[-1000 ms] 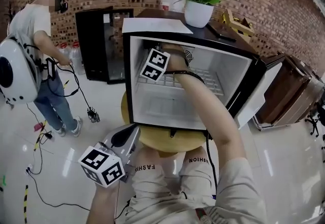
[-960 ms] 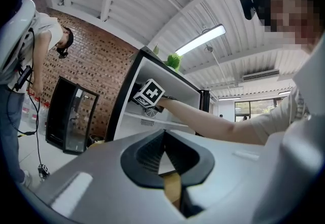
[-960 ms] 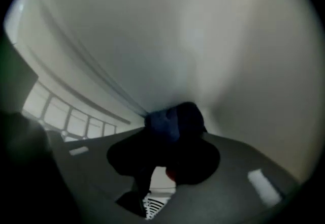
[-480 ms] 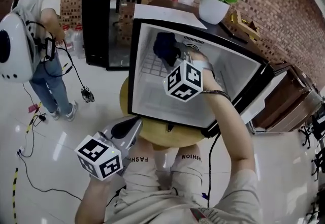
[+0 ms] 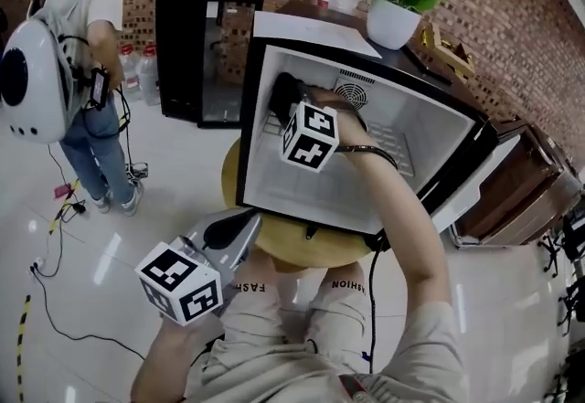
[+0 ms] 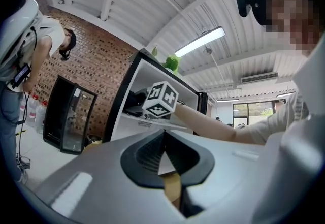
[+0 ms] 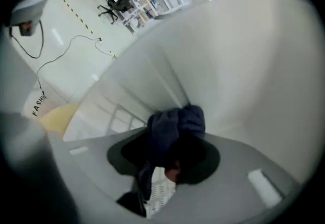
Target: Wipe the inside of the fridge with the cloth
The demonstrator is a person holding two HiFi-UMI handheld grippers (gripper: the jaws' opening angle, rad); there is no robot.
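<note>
Now the right tongs (image 7: 171,149) grip the cloth (image 7: 175,124) at the fridge's (image 5: 443,122) back-left corner, left tongs (image 6: 163,153) shut and empty outside; a hard drag across the shelf (image 5: 388,141) might tug it loose.

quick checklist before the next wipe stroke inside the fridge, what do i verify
1. Cloth clamped in right gripper: ok.
2. Cloth pressed on a fridge wall: cannot tell; it sits at the upper left rear corner.
3. Fridge door open: ok.
4. Left gripper out of the way: ok, shut, outside the fridge.
5. Bystander away from the fridge: ok, standing off to the left.
</note>
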